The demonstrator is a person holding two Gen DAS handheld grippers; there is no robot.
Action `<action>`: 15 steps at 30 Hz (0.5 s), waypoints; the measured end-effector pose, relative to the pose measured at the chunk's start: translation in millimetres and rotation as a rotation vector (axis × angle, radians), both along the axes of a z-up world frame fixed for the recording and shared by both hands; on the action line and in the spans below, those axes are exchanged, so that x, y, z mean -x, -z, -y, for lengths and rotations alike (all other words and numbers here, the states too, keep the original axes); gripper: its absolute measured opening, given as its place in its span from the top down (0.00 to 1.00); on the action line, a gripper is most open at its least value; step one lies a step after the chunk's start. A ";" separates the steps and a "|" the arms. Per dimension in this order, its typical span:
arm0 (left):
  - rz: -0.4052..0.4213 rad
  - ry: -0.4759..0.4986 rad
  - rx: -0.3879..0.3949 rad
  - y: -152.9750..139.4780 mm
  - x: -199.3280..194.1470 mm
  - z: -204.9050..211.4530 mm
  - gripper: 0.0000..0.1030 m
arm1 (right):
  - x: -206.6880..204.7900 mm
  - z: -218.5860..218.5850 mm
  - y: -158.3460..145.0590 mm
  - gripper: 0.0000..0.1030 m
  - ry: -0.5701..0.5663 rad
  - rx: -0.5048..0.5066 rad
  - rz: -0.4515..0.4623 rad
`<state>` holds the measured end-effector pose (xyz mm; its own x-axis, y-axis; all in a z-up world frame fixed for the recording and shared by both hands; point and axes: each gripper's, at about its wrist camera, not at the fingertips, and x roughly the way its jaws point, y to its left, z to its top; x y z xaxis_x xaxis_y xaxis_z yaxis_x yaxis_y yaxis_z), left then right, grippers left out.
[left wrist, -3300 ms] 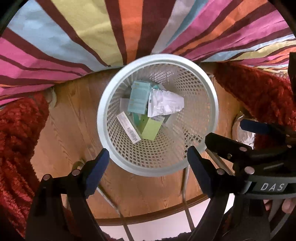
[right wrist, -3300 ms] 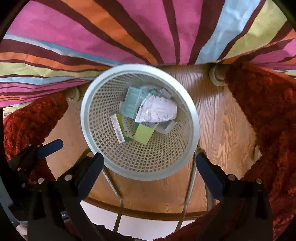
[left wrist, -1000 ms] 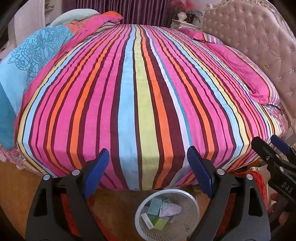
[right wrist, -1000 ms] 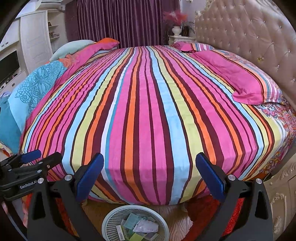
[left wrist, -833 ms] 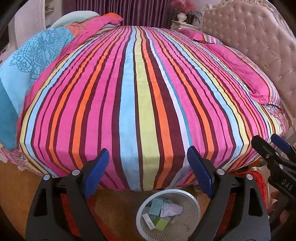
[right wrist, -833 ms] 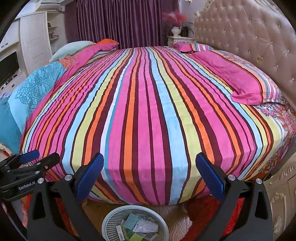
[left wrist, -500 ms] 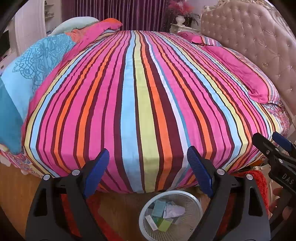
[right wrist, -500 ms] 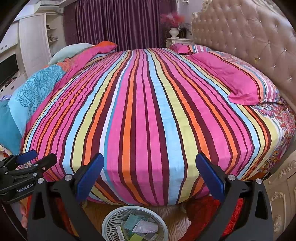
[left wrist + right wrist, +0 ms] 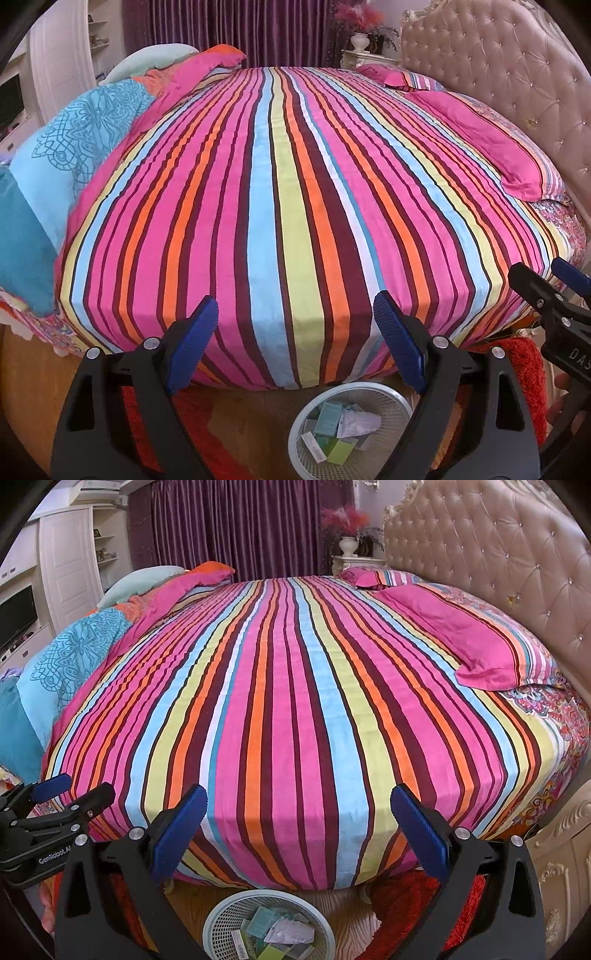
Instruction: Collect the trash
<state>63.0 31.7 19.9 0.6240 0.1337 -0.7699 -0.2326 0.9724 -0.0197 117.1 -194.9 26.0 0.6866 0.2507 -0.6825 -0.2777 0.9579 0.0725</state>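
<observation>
Above the bin (image 9: 352, 430), both grippers (image 9: 295, 341) (image 9: 297, 832) wide open and empty, risking knocking it over if lowered carelessly.

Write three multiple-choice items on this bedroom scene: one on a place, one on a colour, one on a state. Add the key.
1. Where does the white mesh basket stand?
A. on the bed
B. on the wooden floor at the bed's foot
C. on the nightstand

2. What colour are the curtains?
A. purple
B. green
C. white

3. How are the left tongs?
A. shut on a box
B. shut on paper
C. open, holding nothing

Key: B, floor boards show around it; A, dark purple folds behind the bed; C, only striped bedspread shows between the blue pads.
</observation>
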 end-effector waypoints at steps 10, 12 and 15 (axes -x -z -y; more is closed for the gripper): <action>0.023 0.025 -0.004 -4.0 0.7 3.5 0.19 | -0.3 0.2 2.0 0.08 0.001 -0.005 -0.013; 0.022 0.027 0.005 -4.9 -0.1 3.3 0.19 | -0.1 0.3 1.8 0.08 0.001 -0.006 -0.014; 0.023 0.023 0.008 -6.9 -1.3 3.3 0.19 | -0.1 0.2 1.9 0.08 0.001 -0.005 -0.014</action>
